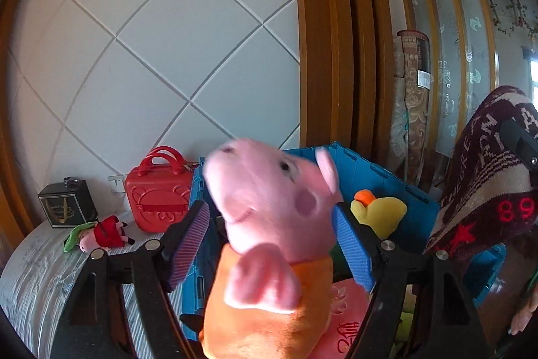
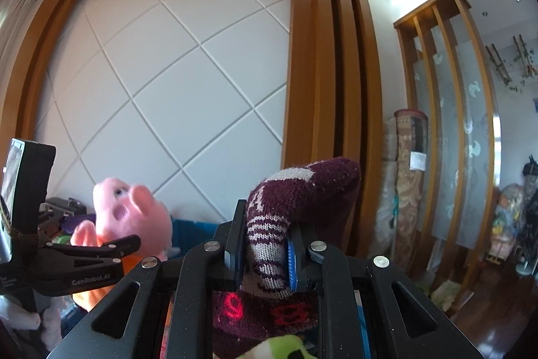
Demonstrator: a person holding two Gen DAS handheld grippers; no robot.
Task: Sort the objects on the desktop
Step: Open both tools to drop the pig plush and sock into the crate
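Where my left tongs point: a desk (image 1: 33,275) under a grey striped cover, set against a white panelled wall.
Far left of desk: a black box (image 1: 67,207) stands upright near the wall.
Small plush: a little pig plush (image 1: 97,234) in a red dress lies on its side just in front of the black box.
Red case: a red carry case (image 1: 158,190) stands upright between the black box and the blue crate (image 1: 370,170), close to the crate's left wall.
Left tongs (image 1: 269,214): released. The blue pads stand wide apart with the pink pig plush (image 1: 269,177) between them. I see a dark gap at the left pad; the right pad sits right at the plush's side.
Pink pig plush: upright, snout raised, orange body below, blurred, positioned over the crate's near edge.
Crate contents: a yellow duck plush (image 1: 380,214) rests against the back wall.
Right tongs (image 2: 265,244): clenched on a maroon knit (image 1: 484,190) with grey lettering and red numerals. It rises above the pads, folds over to the right and hangs below them.
Maroon knit location: over the right part of the crate.
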